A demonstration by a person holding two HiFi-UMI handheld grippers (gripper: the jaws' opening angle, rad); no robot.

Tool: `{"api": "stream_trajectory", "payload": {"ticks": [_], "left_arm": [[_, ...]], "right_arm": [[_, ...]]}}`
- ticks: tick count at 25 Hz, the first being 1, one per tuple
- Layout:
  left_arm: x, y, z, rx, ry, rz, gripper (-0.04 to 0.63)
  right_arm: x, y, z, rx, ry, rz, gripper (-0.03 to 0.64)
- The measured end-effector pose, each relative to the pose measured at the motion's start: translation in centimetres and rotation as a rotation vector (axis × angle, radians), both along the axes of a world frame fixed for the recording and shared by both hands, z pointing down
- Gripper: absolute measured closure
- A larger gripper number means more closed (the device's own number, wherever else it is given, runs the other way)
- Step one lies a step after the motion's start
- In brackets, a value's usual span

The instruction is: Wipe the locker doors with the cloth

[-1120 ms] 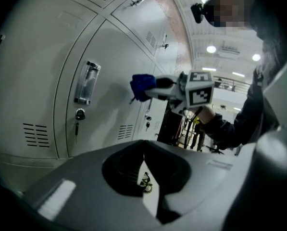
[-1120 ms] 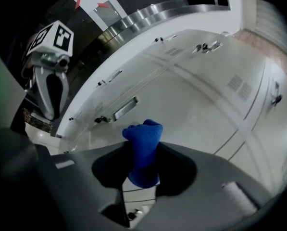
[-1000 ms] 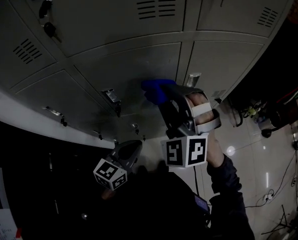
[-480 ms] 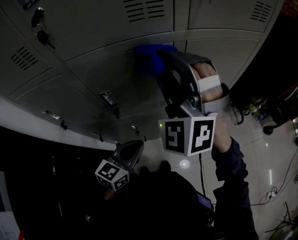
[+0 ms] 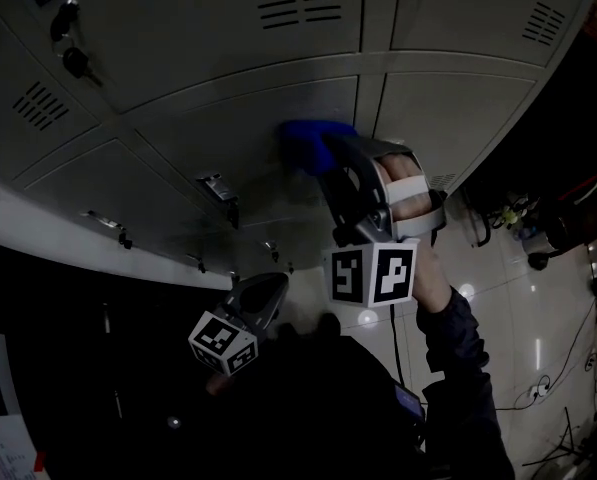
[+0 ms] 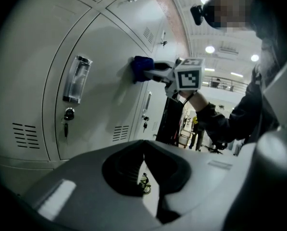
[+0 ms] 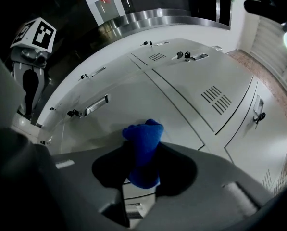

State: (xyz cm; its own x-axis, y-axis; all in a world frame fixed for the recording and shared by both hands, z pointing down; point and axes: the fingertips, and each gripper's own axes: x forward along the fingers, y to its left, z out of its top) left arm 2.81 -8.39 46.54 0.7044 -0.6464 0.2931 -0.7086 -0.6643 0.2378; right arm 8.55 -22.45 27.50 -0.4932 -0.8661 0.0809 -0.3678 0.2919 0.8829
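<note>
Blue cloth (image 7: pixel 142 150), pale grey locker doors (image 7: pixel 181 95), black-and-white square patterns on marker cubes (image 5: pixel 370 275)

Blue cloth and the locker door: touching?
Touching. The left gripper view shows the blue cloth pressed flat against the locker door, with no gap between them.

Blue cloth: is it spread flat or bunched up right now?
Bunched. The right gripper has its jaws shut on the blue cloth as a thick wad, with the free end against the locker door.

Head camera looks steeply down; all views share the lockers (image 5: pixel 228 128).
</note>
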Motion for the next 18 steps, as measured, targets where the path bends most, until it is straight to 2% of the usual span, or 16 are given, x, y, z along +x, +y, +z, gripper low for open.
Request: {"api": "stream_trajectory", "payload": {"ticks": [18], "left_arm": [[-0.2,0.4,1.2,-0.037,-0.023,-0.003,0.615]], "right_arm": [[-0.7,-0.3,16.1,-0.26,0.1,0.01,0.491]]}}
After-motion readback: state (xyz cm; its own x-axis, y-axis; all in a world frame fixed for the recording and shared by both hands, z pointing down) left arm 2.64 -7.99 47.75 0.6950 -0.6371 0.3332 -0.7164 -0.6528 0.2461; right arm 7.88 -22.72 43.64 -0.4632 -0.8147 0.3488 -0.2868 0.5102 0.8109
